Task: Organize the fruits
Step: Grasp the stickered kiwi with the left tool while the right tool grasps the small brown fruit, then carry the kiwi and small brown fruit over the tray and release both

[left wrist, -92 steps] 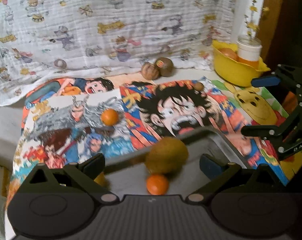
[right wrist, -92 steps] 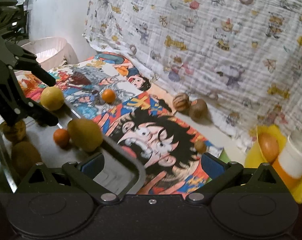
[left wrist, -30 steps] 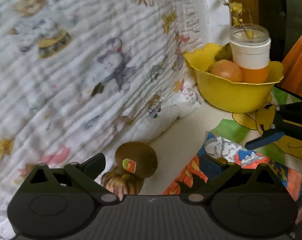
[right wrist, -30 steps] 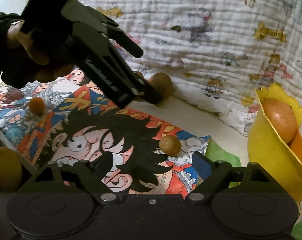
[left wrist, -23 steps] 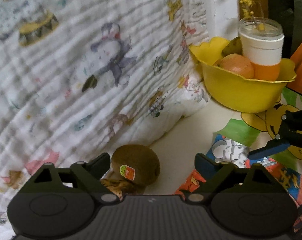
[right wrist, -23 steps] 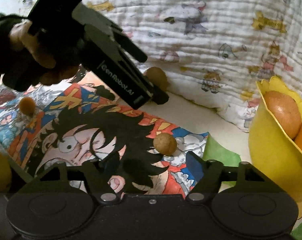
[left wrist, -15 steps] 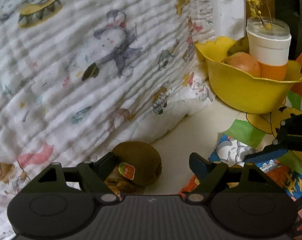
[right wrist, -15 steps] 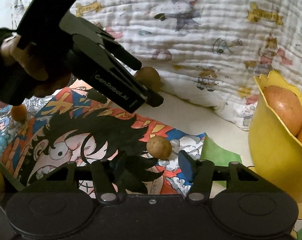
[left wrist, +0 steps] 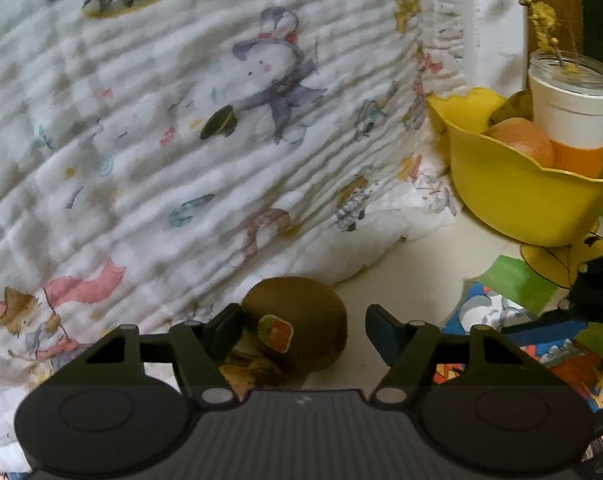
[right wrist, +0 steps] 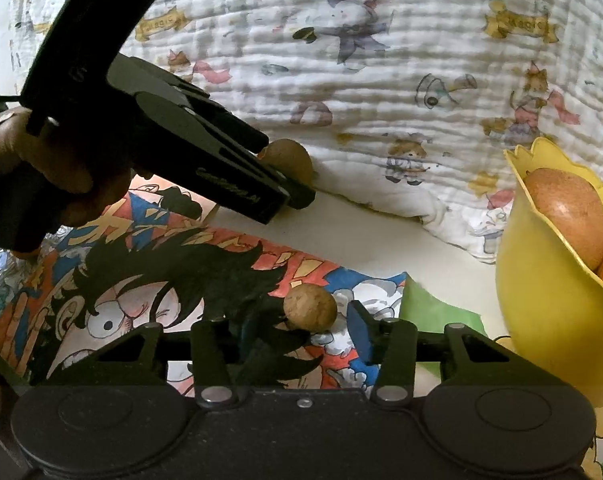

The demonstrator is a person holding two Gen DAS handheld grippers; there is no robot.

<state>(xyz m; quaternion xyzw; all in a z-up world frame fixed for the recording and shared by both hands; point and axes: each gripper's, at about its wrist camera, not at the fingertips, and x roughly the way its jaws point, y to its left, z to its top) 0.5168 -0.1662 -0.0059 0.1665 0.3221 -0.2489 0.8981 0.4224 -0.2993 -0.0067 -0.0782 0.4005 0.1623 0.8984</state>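
The fuzzy brown kiwi with the red-green sticker (left wrist: 301, 320) sits between the left gripper's (left wrist: 301, 330) spread fingers, closer to the left finger, against the white cartoon-print cloth (left wrist: 181, 140). The small round tan fruit (right wrist: 310, 306) lies on the bright comic-print mat (right wrist: 141, 280) between the right gripper's (right wrist: 301, 330) parted fingers. Off to the right stands the yellow scalloped plastic bowl (left wrist: 521, 200).

The crinkled white cartoon-print cloth (left wrist: 181, 140) looks soft, matt and ribbed. The scalloped yellow plastic bowl (left wrist: 517, 200) is smooth with a slight sheen. The fuzzy brown kiwi (left wrist: 305, 320) has a dull, rough skin and a glossy sticker (left wrist: 275, 332).
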